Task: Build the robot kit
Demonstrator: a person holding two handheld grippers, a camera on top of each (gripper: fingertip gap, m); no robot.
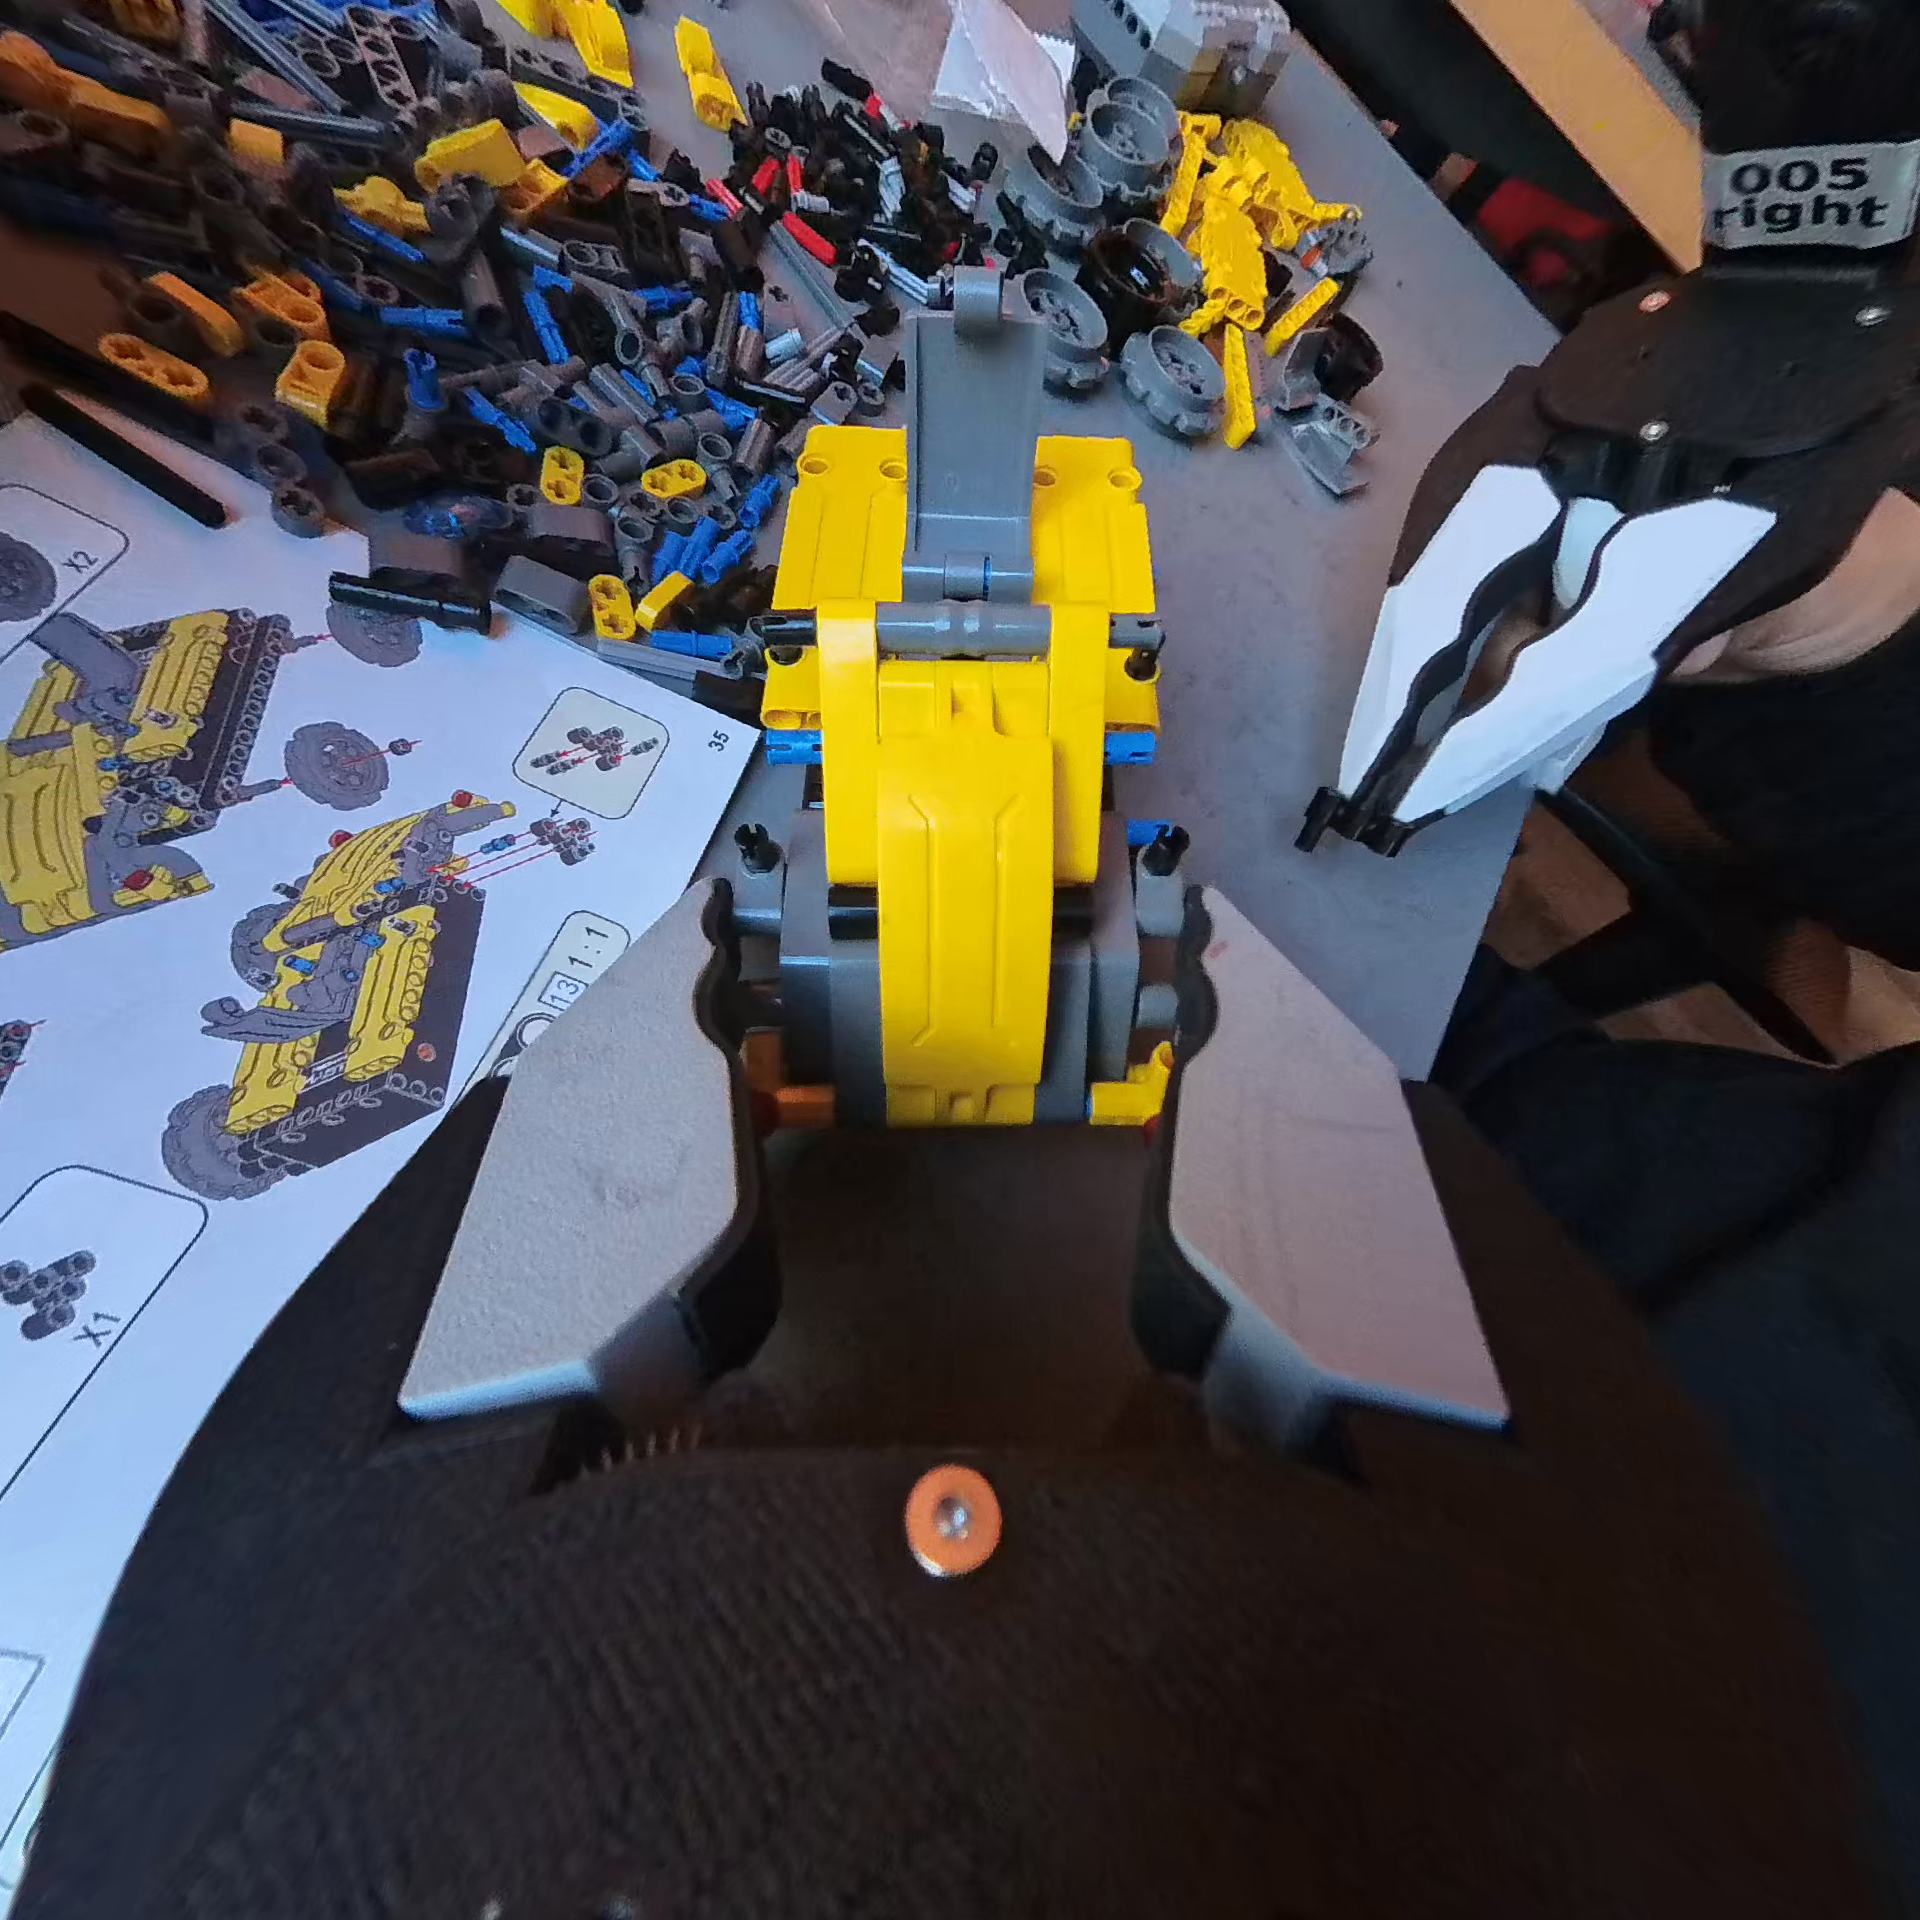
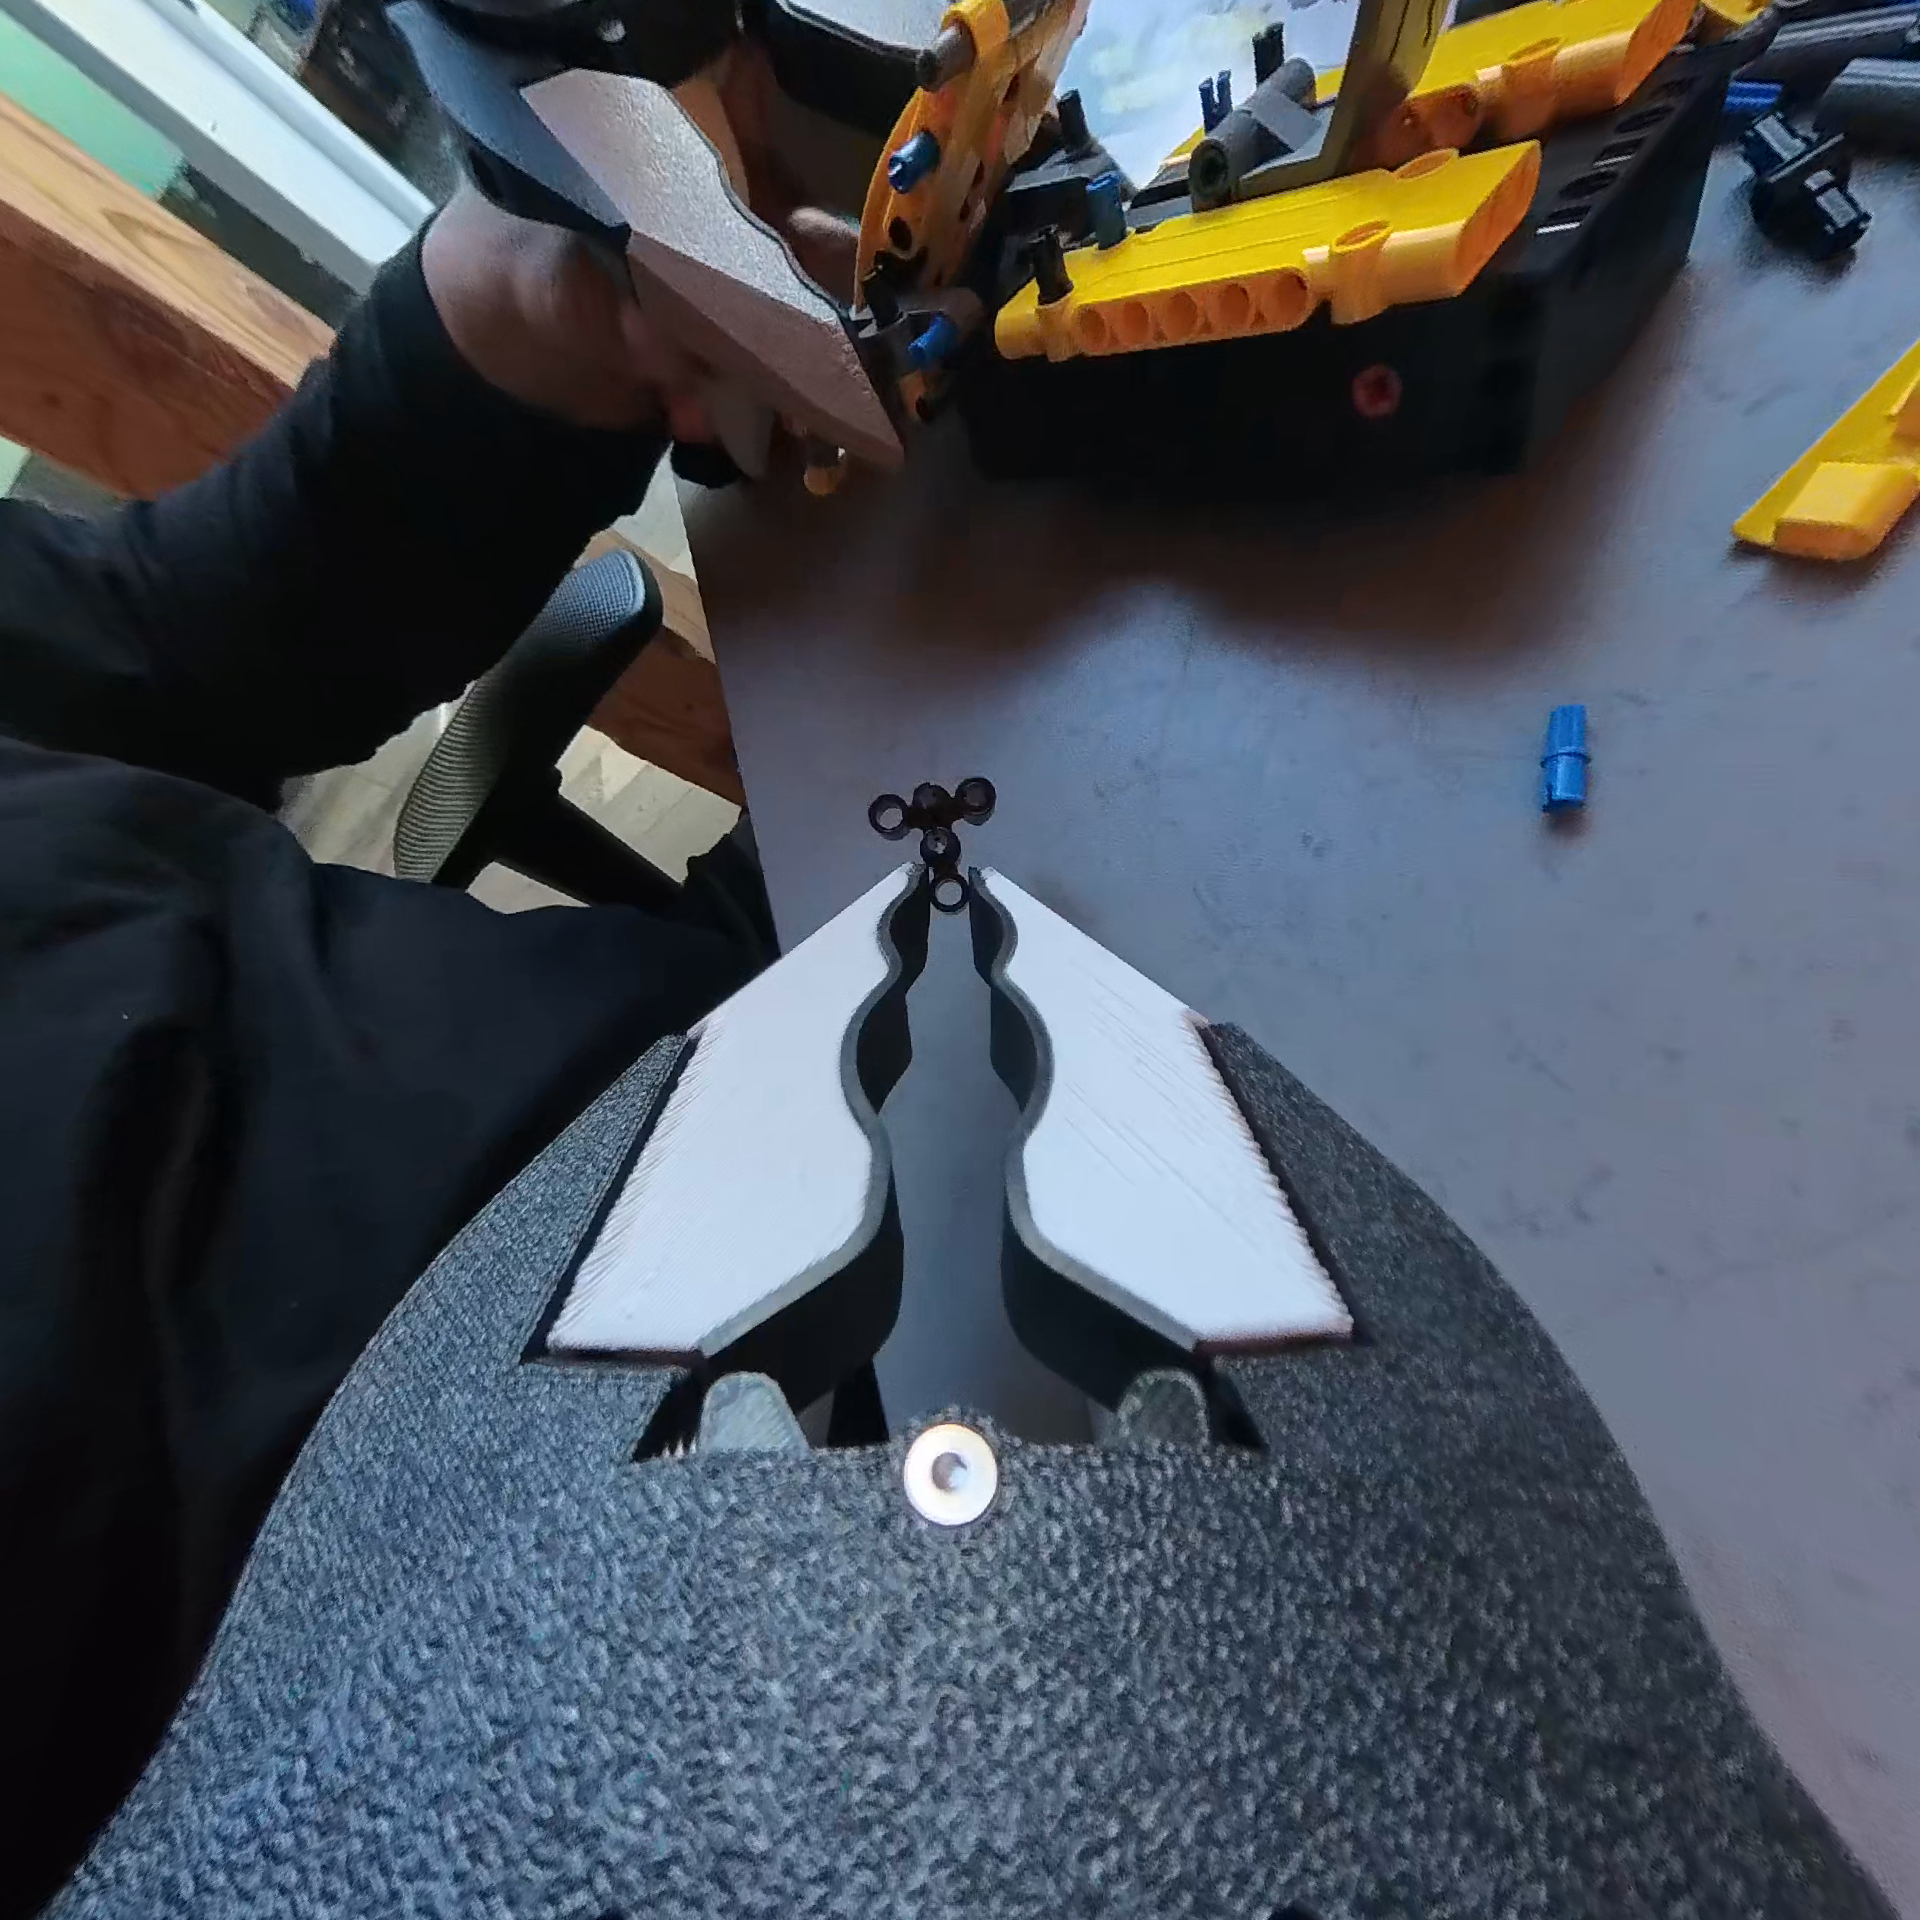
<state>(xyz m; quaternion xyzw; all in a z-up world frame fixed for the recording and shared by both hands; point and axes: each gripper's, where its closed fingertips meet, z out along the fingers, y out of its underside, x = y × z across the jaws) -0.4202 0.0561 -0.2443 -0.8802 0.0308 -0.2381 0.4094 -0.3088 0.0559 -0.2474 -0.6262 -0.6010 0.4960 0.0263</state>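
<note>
My left gripper [image 1: 956,935] is shut on the near end of a yellow and grey brick-built vehicle model [image 1: 961,727] that stands on the grey table [image 1: 1299,644]. Its grey fingers press on both sides of the model's grey body. My right gripper [image 2: 948,883] is shut on a small black connector piece [image 2: 935,831] with several ring-shaped holes, held at the fingertips just above the table [image 2: 1247,935]. The right gripper also shows in the left wrist view [image 1: 1351,821], to the right of the model. The model [image 2: 1299,260] and the left gripper's finger [image 2: 727,260] show at the top of the right wrist view.
A large heap of loose building pieces [image 1: 468,291] and grey wheels [image 1: 1122,208] covers the far table. An open instruction booklet [image 1: 260,883] lies at the left. A blue pin [image 2: 1564,771] and a yellow panel [image 2: 1849,478] lie at the right. A chair [image 2: 540,727] stands off the table's left edge. The right tips stand about 9 cm off the blue pin [image 2: 1564,771].
</note>
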